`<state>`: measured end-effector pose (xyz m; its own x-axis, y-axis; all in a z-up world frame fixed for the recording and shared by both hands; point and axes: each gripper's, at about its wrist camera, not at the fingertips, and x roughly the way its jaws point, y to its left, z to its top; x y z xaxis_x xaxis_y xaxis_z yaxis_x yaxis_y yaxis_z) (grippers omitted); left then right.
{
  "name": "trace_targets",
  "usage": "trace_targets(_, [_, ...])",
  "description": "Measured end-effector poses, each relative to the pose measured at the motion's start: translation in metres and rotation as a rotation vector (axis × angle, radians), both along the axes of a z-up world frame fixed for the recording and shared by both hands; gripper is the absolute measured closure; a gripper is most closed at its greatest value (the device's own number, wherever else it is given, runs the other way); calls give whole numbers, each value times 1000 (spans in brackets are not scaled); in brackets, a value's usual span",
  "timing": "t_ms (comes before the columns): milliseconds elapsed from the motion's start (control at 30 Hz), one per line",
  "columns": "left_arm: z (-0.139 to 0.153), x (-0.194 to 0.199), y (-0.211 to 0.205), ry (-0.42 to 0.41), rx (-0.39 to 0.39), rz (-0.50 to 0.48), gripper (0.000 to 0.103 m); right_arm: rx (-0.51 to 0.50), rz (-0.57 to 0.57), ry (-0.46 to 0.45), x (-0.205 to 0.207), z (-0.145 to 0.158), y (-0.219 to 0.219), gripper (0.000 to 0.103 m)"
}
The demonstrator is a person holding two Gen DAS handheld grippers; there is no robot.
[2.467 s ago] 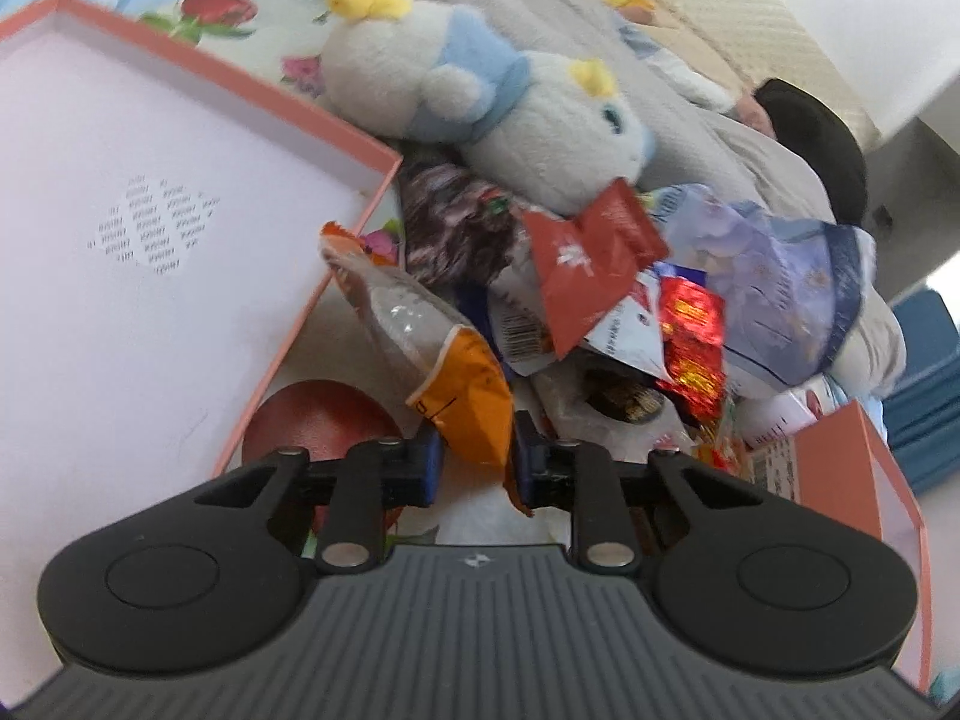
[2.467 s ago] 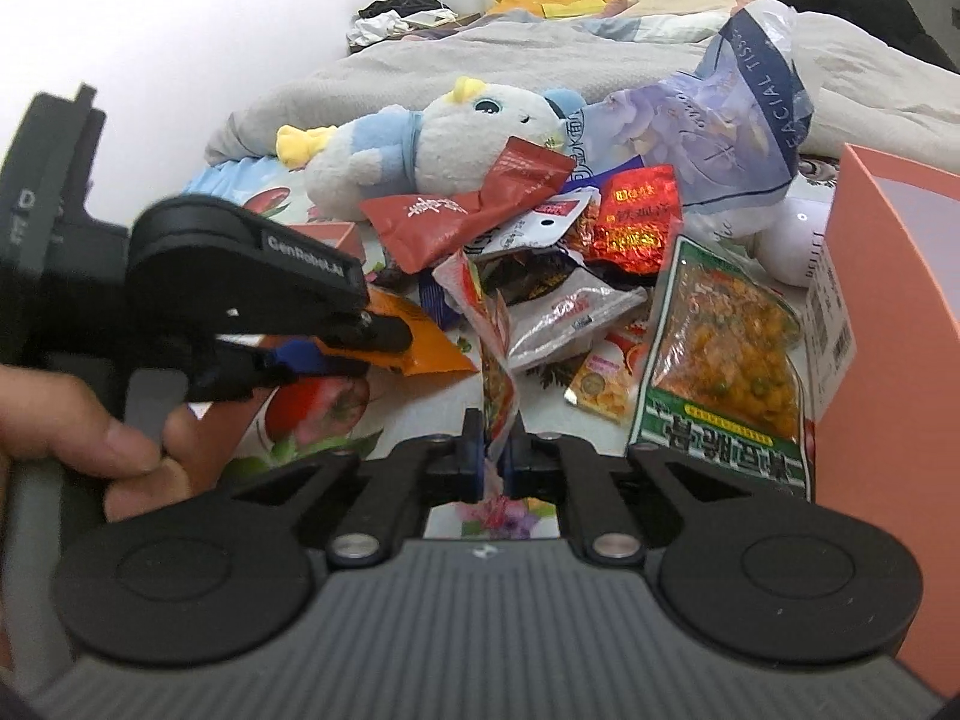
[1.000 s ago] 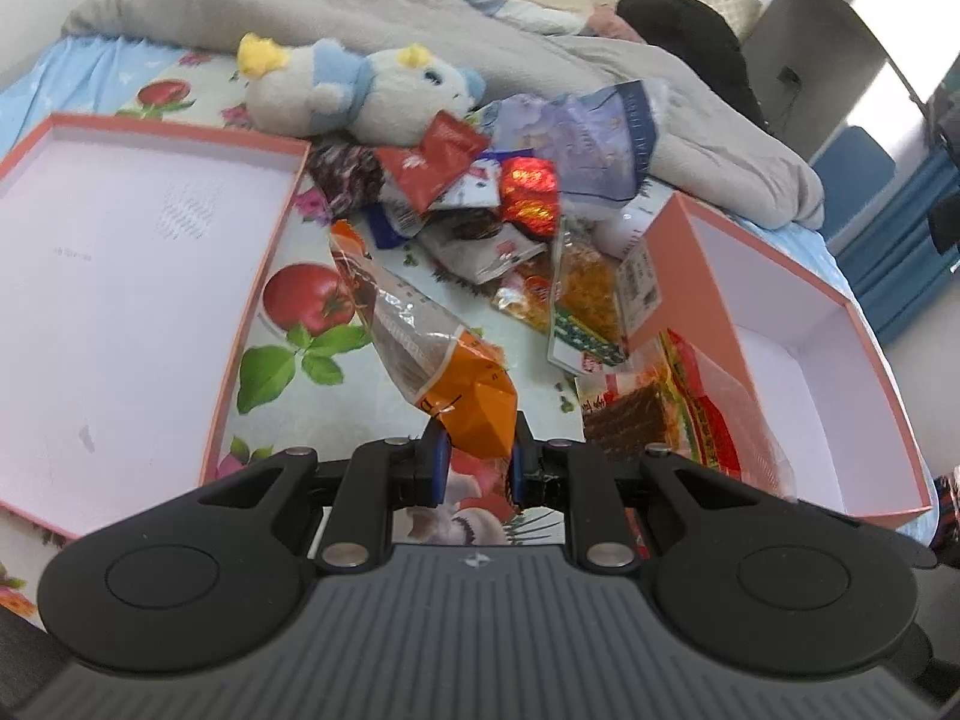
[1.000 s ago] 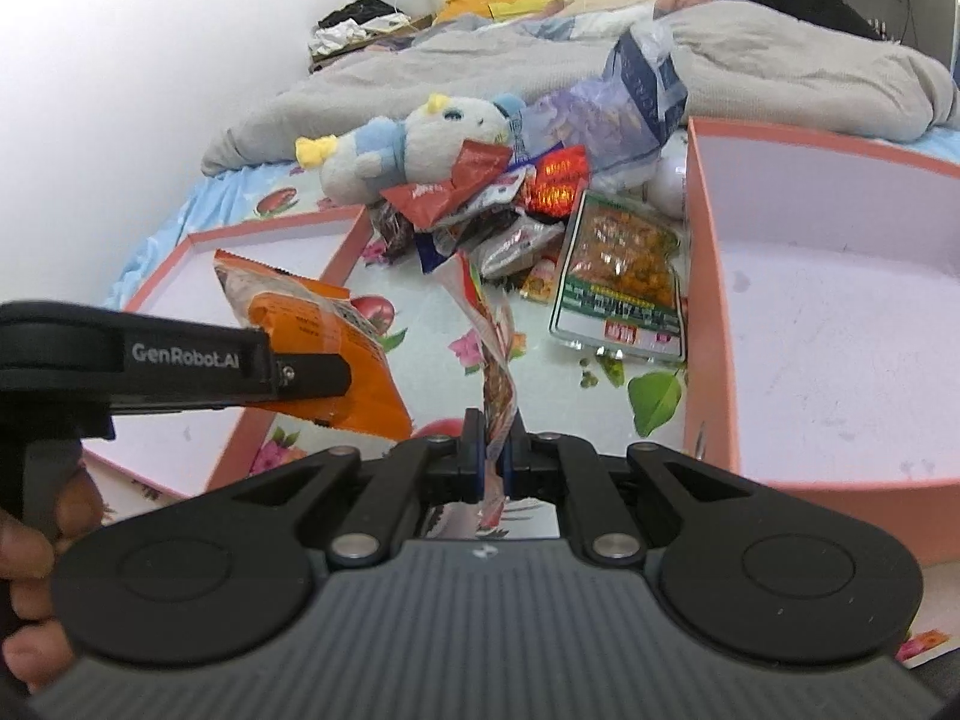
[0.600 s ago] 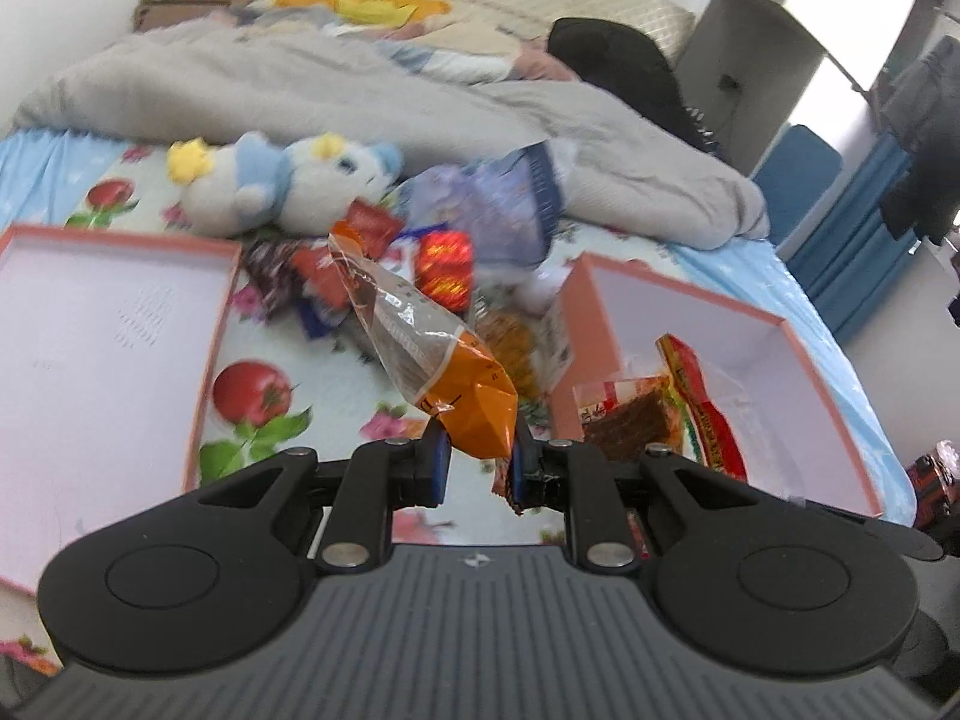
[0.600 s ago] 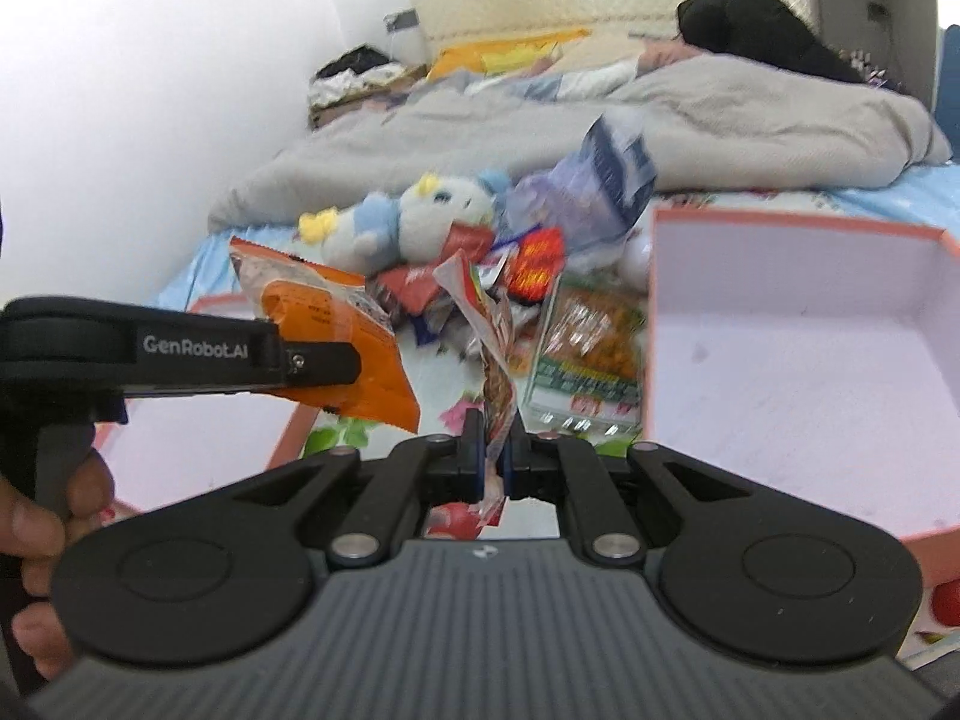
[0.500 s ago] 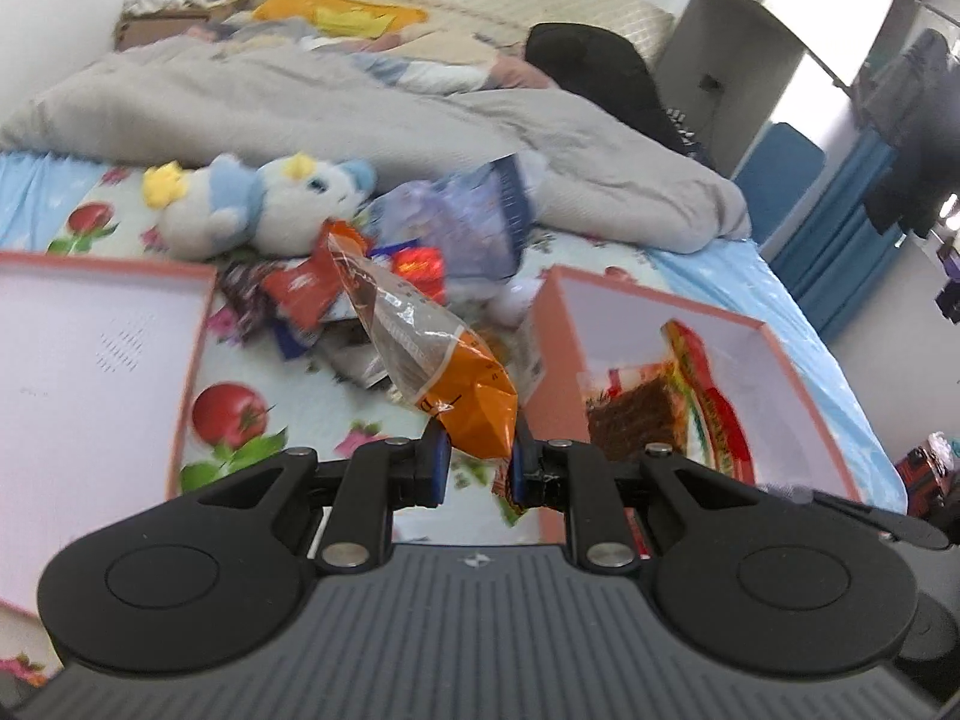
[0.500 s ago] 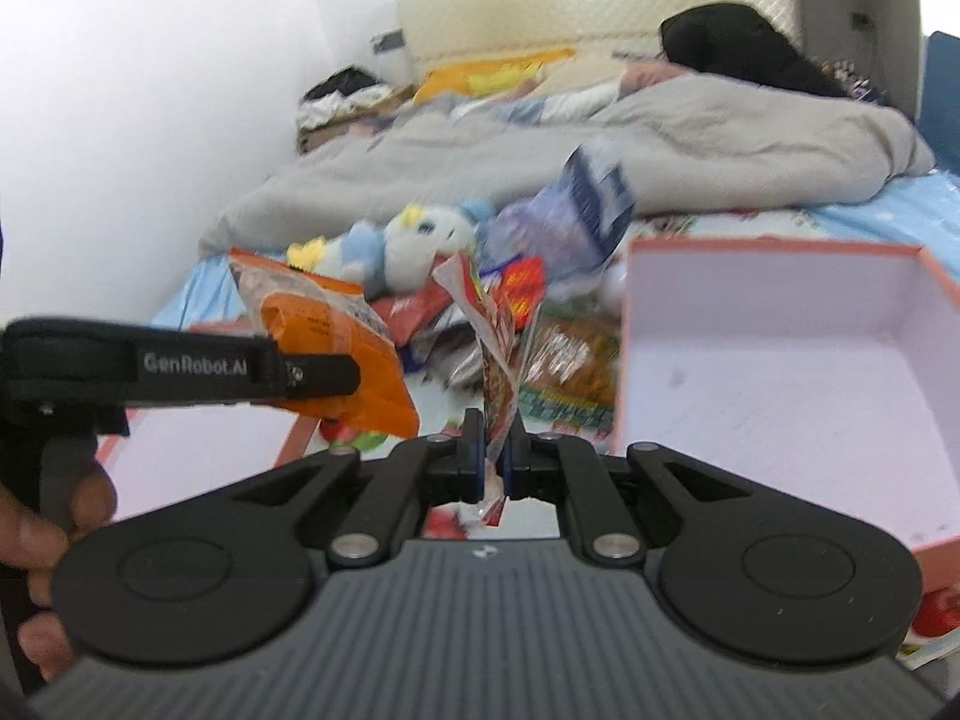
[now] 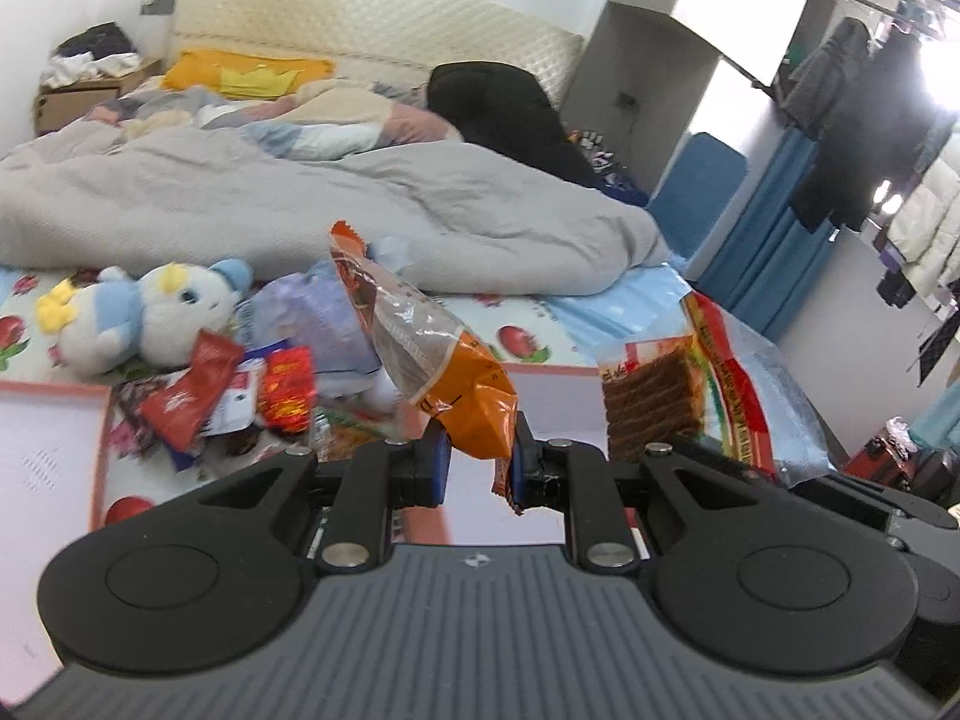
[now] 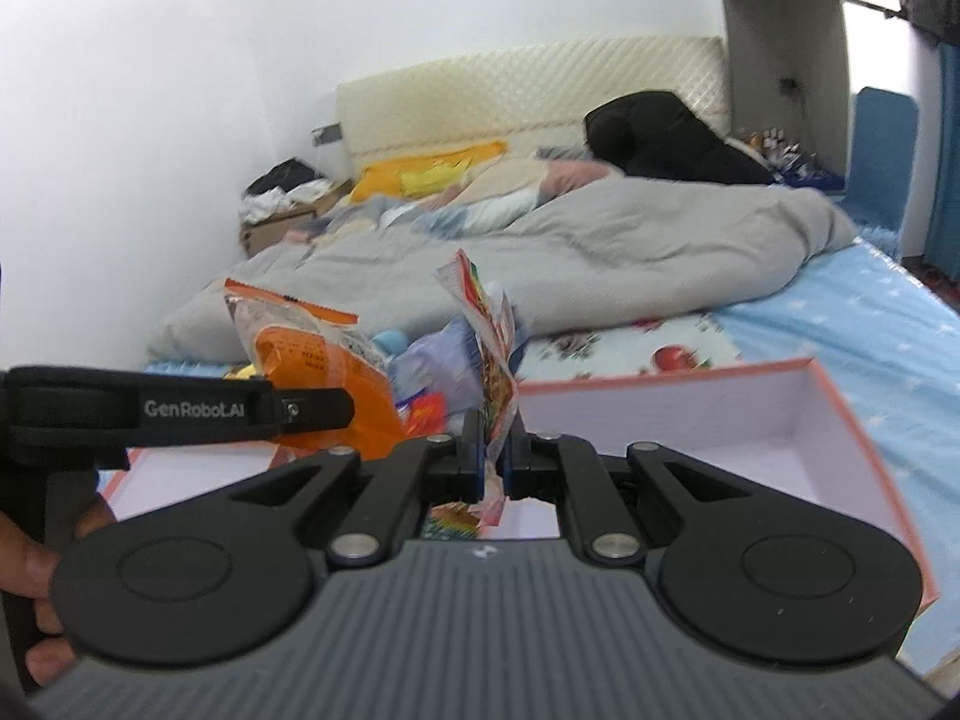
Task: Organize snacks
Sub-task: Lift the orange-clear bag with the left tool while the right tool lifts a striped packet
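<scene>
Above the bed, an orange-and-clear crinkly snack bag (image 9: 432, 354) is pinched by the left gripper (image 9: 477, 468) and a thin red-striped packet (image 10: 489, 354) by the right gripper (image 10: 492, 462); either could be lost from such small corner holds.

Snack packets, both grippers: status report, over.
Left gripper shut on orange packet. Right gripper shut on red-and-clear packet. Both held up above the pink box. Nothing blocking the box.

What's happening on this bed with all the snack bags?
A person is sorting snacks with two hand-held grippers. The left tool pinches an orange snack bag; the right tool pinches a red-edged packet of brown slices. Both are held up above a pink box, while a pile of snacks lies beside a plush toy.
</scene>
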<state>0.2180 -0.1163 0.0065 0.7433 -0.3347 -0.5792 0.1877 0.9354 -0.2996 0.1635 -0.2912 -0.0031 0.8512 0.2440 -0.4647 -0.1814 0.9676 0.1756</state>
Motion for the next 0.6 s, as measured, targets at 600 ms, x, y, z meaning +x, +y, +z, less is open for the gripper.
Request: trace_targets(600, [-71,58,-125,165,86,-169,81,0,-141,207,33,-70,-101,95])
